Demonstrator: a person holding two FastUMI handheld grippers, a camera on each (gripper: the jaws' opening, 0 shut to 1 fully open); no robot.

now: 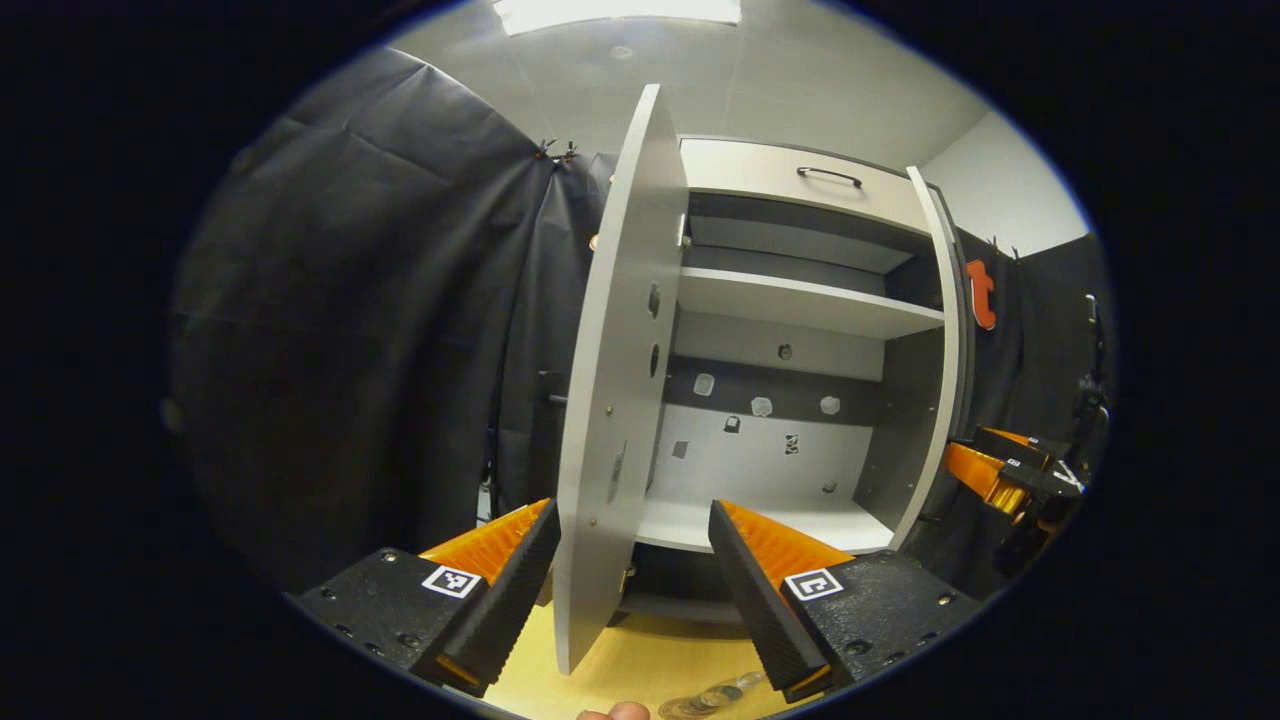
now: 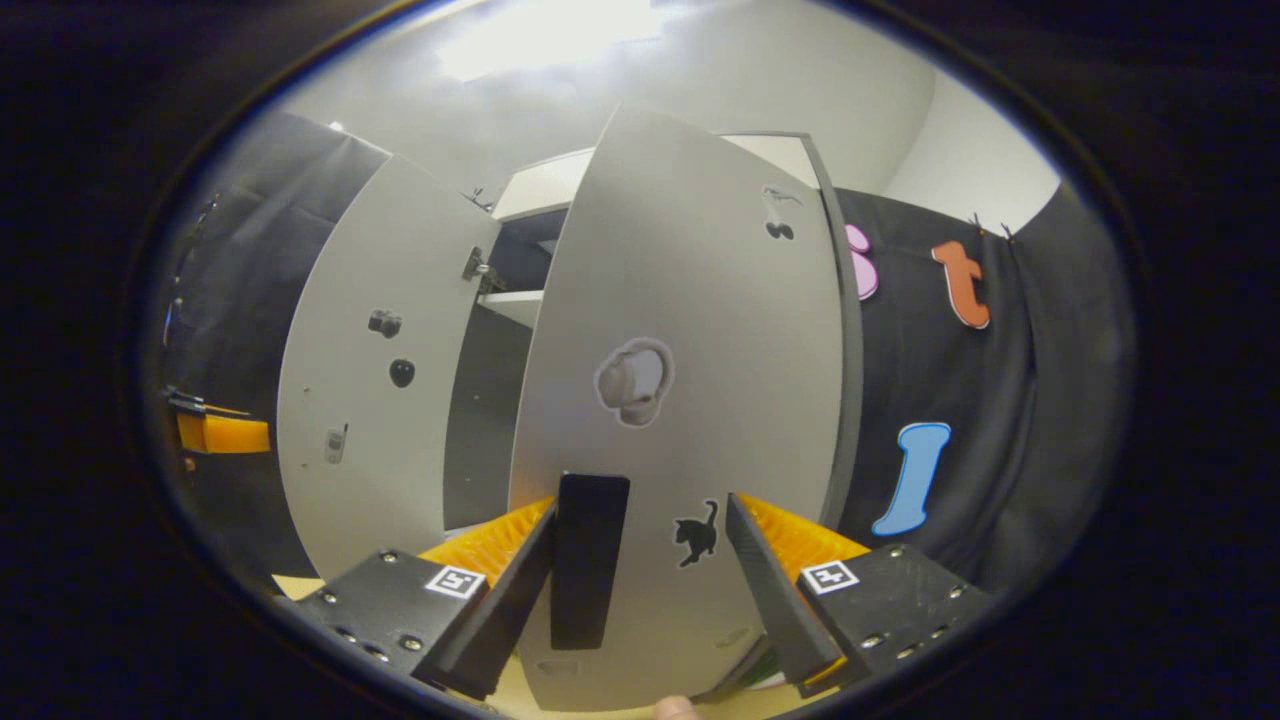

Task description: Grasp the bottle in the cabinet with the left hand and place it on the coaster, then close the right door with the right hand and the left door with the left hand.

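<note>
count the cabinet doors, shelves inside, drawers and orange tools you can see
grey cabinet doors: 2, left and right
white shelves: 2, upper and bottom
drawer with black handle: 1
orange-fingered tools: 2, left and right
total: 7

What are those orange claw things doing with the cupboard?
A person holds a gripper in each hand at a grey cupboard. The right gripper, fingers open, faces the outside of the right door, near its black handle. The left gripper, also open, straddles the edge of the left door. Both doors are open.
</note>
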